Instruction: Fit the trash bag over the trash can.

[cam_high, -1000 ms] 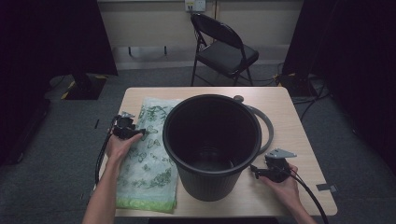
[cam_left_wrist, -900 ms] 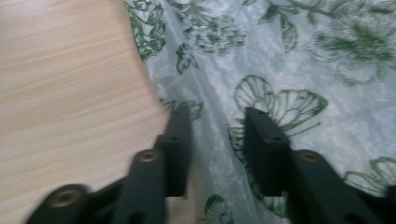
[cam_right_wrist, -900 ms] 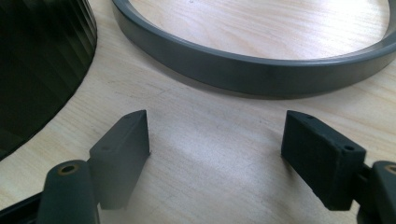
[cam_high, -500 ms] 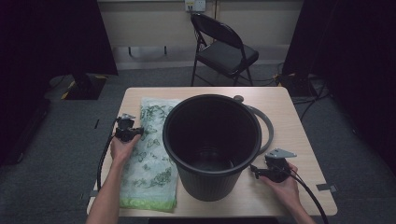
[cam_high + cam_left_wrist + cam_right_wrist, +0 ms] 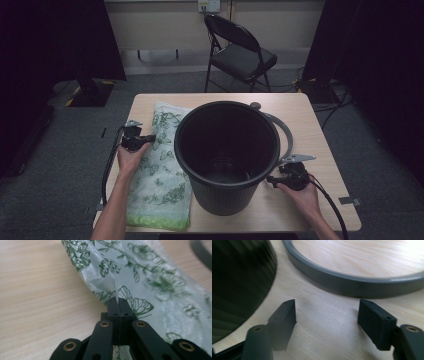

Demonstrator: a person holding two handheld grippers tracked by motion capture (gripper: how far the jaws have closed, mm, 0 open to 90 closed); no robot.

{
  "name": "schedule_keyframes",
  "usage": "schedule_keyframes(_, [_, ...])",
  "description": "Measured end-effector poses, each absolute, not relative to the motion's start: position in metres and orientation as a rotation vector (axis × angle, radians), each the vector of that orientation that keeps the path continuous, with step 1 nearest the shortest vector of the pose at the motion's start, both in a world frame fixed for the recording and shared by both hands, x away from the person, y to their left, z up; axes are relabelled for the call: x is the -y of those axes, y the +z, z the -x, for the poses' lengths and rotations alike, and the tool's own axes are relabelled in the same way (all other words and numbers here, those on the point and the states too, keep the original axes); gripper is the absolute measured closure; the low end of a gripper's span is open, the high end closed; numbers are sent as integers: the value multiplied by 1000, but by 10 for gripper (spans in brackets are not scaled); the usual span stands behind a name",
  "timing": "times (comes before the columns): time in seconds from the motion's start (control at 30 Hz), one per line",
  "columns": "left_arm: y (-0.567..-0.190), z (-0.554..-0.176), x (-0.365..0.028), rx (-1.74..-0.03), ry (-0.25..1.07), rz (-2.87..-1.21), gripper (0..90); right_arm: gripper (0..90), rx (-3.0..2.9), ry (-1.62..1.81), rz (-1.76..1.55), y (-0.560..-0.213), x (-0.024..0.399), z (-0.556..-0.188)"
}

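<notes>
A clear plastic bag printed with green leaves and butterflies (image 5: 160, 180) lies flat on the table's left half. My left gripper (image 5: 151, 137) is at the bag's left edge. In the left gripper view it (image 5: 116, 300) is shut on a pinched fold of the bag (image 5: 150, 277). A large black bin (image 5: 225, 195) stands upright in the middle of the table. To the right of its base my right gripper (image 5: 270, 179) rests low on the wood. It (image 5: 327, 311) is open, its jaws have just been closing a little, and only bare table lies between them.
A grey ring (image 5: 286, 135) lies flat behind the bin on the right; the right gripper view has this ring (image 5: 352, 285) just ahead and the bin wall (image 5: 237, 277) to the left. A folding chair (image 5: 240, 55) stands beyond the table's (image 5: 325, 150) far edge.
The left hand has slid slightly toward me along the bag's left edge, and its gripper looks narrower now. The right hand, the bin and the ring have kept still.
</notes>
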State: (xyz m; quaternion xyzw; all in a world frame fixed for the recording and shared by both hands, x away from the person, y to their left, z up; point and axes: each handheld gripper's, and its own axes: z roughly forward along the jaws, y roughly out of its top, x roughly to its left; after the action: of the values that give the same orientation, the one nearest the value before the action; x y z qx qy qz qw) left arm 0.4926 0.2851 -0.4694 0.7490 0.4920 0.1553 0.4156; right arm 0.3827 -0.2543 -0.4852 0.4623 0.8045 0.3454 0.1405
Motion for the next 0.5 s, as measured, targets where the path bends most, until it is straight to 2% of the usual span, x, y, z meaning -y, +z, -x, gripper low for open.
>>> schedule_keyframes(0.2, [-448, -480, -280, -1137, 397, -1823, 900, 320, -2313, 1081, -1302, -463, 254, -387])
schedule_keyframes(0.5, [-422, -465, -270, -1009, 402, -1760, 900, 443, -2231, 1158, -1223, -416, 255, -397])
